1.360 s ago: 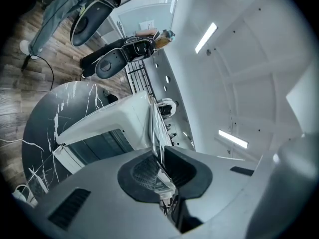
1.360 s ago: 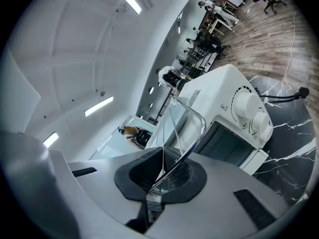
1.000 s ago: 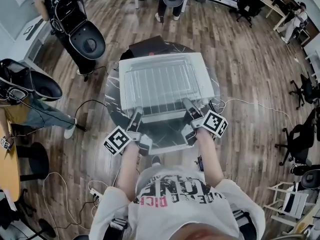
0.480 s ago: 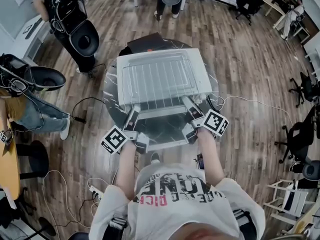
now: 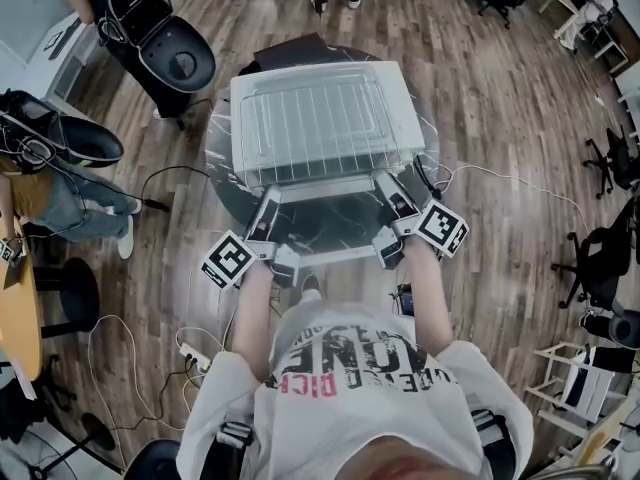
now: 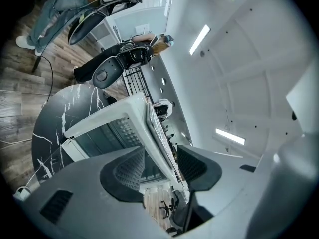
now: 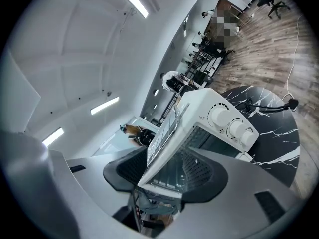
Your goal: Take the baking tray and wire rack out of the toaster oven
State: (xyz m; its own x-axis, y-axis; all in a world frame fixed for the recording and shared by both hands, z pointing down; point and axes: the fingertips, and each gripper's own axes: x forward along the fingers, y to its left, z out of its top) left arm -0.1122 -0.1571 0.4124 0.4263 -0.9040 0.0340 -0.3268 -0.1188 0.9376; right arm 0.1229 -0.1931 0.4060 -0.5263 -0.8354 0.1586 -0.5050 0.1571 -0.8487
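The white toaster oven (image 5: 410, 118) stands on a round black table, its glass door (image 5: 330, 230) folded down toward me. On its roof lies the wire rack (image 5: 315, 118), on what looks like the baking tray. My left gripper (image 5: 268, 208) and right gripper (image 5: 388, 190) are level at the oven's front corners. Both have just been opening and grip nothing. In the left gripper view the left gripper (image 6: 162, 171) has the roof's edge and the rack (image 6: 154, 126) running between its spread pads without touching them. The right gripper (image 7: 164, 176) likewise straddles the oven's top edge (image 7: 164, 156).
The black marble table (image 5: 225, 168) leaves a narrow rim around the oven. Black office chairs (image 5: 175, 58) and seated people are at the left and back. Cables and a power strip (image 5: 190, 353) lie on the wood floor. The oven's knobs (image 7: 234, 126) face right.
Both grippers have drawn back a little toward me from the front edge of the oven's roof. The rack stays flat on top of the oven.
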